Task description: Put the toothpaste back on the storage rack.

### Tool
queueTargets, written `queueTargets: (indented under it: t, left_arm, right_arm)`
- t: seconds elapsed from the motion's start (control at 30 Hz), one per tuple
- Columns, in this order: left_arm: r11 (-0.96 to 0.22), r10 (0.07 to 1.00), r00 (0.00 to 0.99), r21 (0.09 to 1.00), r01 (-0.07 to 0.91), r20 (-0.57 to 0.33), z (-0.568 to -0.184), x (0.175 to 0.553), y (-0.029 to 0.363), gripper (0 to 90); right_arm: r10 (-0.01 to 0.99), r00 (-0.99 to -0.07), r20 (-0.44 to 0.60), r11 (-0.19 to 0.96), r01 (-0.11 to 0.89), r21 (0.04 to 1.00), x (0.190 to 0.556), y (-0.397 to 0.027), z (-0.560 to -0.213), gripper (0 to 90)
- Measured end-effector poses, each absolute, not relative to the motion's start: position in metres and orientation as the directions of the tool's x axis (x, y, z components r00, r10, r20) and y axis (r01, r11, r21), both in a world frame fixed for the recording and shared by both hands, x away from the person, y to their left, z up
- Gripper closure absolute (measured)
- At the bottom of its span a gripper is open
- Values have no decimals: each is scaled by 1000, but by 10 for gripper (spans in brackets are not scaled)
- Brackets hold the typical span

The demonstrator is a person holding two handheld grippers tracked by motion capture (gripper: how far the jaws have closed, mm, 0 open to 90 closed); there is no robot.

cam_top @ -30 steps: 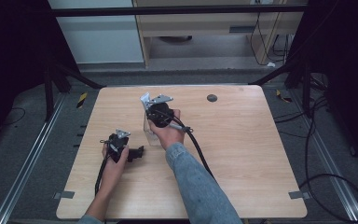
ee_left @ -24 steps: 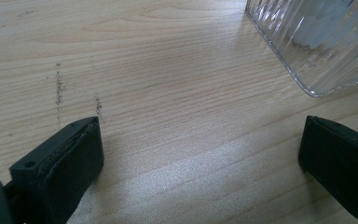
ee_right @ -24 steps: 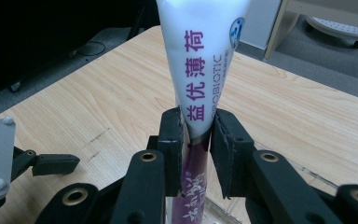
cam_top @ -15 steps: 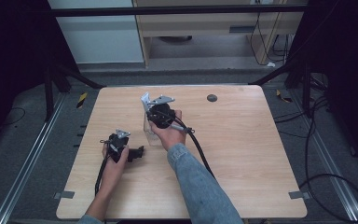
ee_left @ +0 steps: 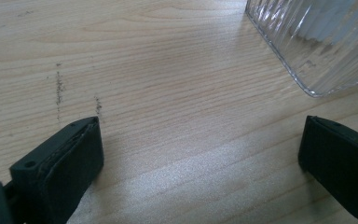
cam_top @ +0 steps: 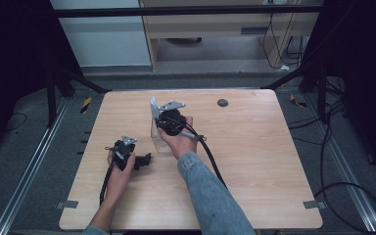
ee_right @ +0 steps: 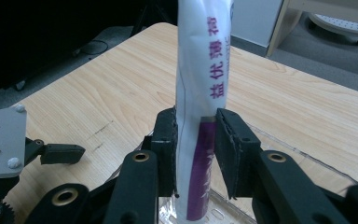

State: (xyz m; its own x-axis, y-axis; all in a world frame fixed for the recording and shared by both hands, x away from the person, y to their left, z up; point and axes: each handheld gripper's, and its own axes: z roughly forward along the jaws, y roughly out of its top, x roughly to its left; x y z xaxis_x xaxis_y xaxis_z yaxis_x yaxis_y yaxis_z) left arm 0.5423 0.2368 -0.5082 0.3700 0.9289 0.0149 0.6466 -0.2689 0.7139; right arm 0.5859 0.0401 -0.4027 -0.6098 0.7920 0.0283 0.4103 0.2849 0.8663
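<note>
Barely anything moves since the earlier frames: right gripper (cam_top: pixel 157 113) stays over the clear box (cam_top: pixel 158 138), shifted a touch; left gripper (cam_top: pixel 144 160) keeps resting low on the table (cam_top: pixel 254 161).

Right gripper view: black jaws pinch a white tube (ee_right: pixel 200 93), upright, glossy, purple print and a purple lower band. Jaw pads look ribbed, pressed against both sides of the tube. Tube's bottom end sits inside the clear plastic box (ee_right: pixel 279 182) below the jaws.

Left gripper view: jaws spread wide, nothing between them, just pale wood-grain tabletop (ee_left: pixel 168 93) with a few dark scuffs. Ribbed transparent box corner (ee_left: pixel 317 42), rounded edge, sits just ahead toward the right jaw, apart from it.

High view: box near table middle, between the two hands. Small dark round disc (cam_top: pixel 222 103) lies farther back, well apart.
</note>
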Motion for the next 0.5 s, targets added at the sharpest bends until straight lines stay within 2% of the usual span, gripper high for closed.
queueTargets:
  t: [0.5]
  left_arm:
    - [-270, 929, 369, 712, 648, 16, -508, 543, 237, 0]
  right_arm:
    - [799, -601, 25, 288, 418, 862, 580, 29, -399, 691]
